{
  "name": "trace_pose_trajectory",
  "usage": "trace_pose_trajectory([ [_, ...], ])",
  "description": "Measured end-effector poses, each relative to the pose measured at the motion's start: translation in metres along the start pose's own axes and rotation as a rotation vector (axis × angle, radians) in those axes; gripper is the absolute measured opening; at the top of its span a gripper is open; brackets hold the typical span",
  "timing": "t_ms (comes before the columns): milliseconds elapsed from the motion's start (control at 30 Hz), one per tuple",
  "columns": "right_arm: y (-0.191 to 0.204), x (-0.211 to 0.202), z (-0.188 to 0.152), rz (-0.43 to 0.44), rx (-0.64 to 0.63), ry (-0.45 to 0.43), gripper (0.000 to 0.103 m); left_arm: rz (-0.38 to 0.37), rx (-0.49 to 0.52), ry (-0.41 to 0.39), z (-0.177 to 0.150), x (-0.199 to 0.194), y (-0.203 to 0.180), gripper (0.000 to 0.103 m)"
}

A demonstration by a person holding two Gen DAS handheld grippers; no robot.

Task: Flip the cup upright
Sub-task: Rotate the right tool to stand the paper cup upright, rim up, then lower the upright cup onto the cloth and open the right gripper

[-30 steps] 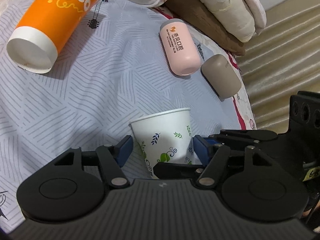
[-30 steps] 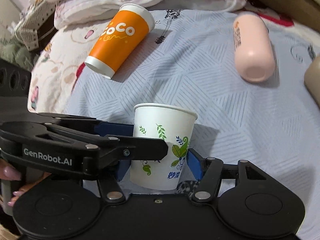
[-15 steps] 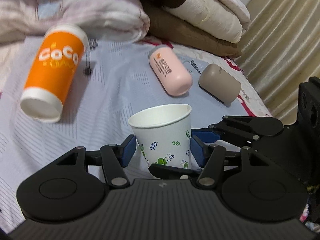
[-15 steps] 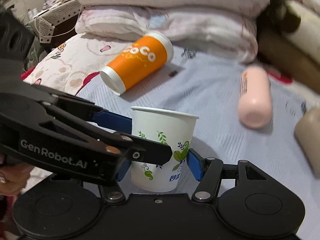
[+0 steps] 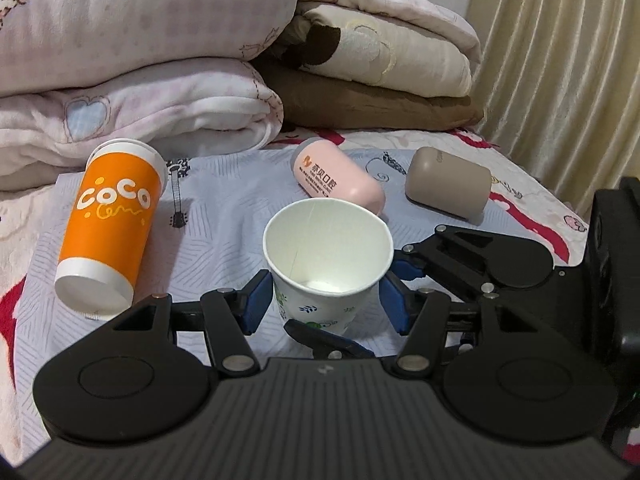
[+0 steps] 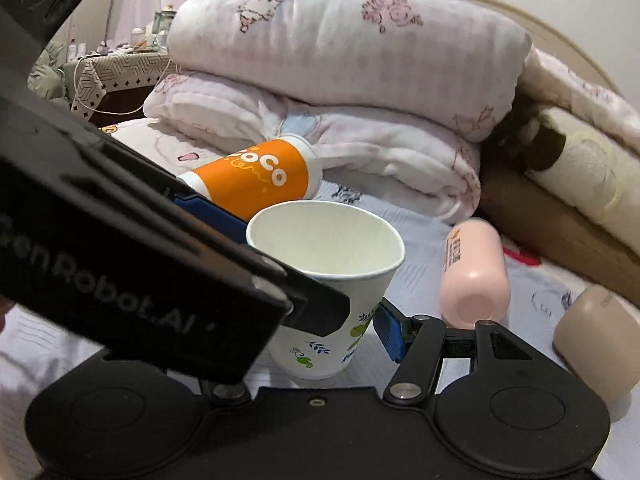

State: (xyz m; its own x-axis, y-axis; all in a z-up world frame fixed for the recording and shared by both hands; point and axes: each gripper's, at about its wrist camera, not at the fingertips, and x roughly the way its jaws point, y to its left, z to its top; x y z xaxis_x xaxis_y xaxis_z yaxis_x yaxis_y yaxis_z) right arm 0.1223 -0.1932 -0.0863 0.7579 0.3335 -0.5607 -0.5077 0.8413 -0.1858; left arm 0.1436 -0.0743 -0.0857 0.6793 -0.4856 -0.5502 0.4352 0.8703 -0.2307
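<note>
A white paper cup (image 5: 326,256) with green leaf print stands mouth up on the bedsheet, and it also shows in the right wrist view (image 6: 326,280). My left gripper (image 5: 322,300) is around it with a gap between each blue pad and the cup wall. My right gripper (image 6: 316,300) is also around the cup from the other side; its right blue pad (image 6: 388,330) is at the cup wall. Its left finger is hidden behind the left gripper's body (image 6: 140,264). An orange "COCO" cup (image 5: 110,224) lies on its side at the left.
A pink bottle (image 5: 338,176) and a beige bottle (image 5: 448,188) lie on their sides behind the paper cup. Folded quilts (image 5: 132,52) are stacked at the back. A curtain (image 5: 568,60) hangs at the right.
Both grippers have tilted with the paper cup between them, so its open mouth now shows from above. The view has risen to take in the quilts and curtain.
</note>
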Motion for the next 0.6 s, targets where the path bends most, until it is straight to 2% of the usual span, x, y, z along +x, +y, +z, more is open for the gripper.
trace_pose_trajectory([
  [133,-0.003,0.007,0.002,-0.016,-0.025,-0.028,0.066,0.001,-0.008,-0.039,0.000,0.004,0.006,0.058],
  [400,0.000,0.020,0.001,0.007,0.011,-0.025,0.066,0.024,-0.010,-0.029,-0.004,0.007,0.012,0.058],
  [467,0.002,0.019,-0.001,0.005,0.006,-0.031,0.066,0.021,-0.010,-0.013,-0.004,0.008,0.012,0.057],
  [533,0.002,0.018,-0.002,0.006,0.009,-0.036,0.066,0.036,0.002,0.038,-0.006,0.015,0.008,0.055],
  [600,0.003,0.017,-0.004,0.004,0.002,-0.037,0.066,0.034,-0.010,0.042,-0.006,0.015,0.008,0.055],
])
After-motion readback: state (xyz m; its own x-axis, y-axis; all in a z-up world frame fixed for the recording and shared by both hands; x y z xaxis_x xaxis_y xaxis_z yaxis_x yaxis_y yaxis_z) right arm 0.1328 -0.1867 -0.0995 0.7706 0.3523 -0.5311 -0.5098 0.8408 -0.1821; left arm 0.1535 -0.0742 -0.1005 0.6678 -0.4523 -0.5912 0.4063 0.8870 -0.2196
